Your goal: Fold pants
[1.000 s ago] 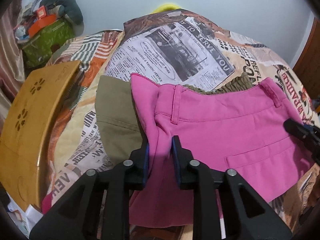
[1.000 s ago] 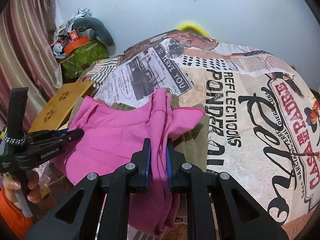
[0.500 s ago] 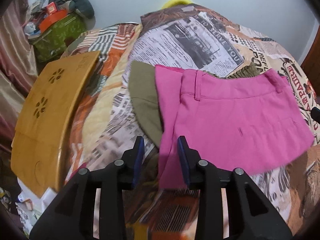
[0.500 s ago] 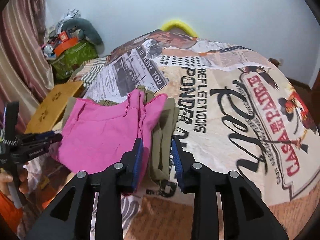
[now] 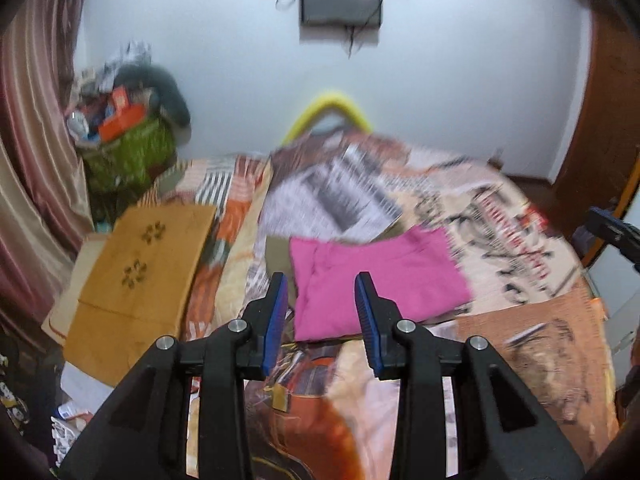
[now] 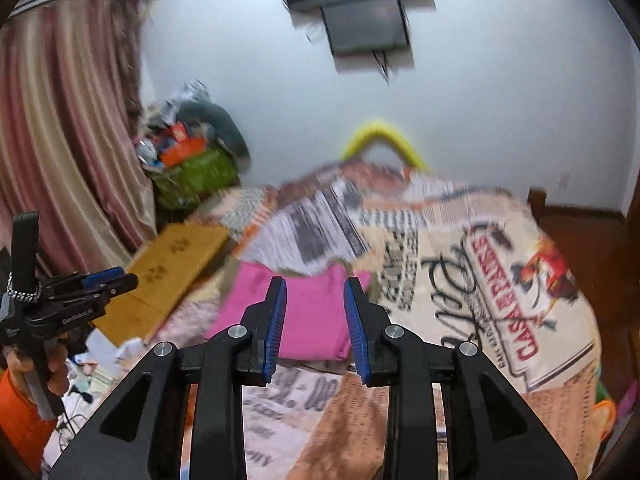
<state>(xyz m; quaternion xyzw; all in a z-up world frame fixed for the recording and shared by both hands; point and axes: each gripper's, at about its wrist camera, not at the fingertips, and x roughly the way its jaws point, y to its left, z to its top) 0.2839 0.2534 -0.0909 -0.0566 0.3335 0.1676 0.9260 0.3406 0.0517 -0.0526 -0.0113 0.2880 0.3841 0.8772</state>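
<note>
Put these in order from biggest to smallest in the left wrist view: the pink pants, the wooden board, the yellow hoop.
1. wooden board
2. pink pants
3. yellow hoop, only partly showing behind the bed

The board looks only slightly bigger than the pants, and it lies a bit nearer, so that ranking is unsure.

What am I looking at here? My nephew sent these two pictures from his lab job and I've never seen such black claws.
No robot: a person carries a hand-held gripper in each hand, each with a camera looking out along its two fingers. One picture looks past the left hand-held gripper, the other past the right hand-held gripper. Both stand open and hold nothing. Beyond them, folded pink pants lie on a bed with a newspaper-print cover, over an olive garment. A wooden board lies at the left. In the right picture, the person's hand grips the left one's handle.
</note>
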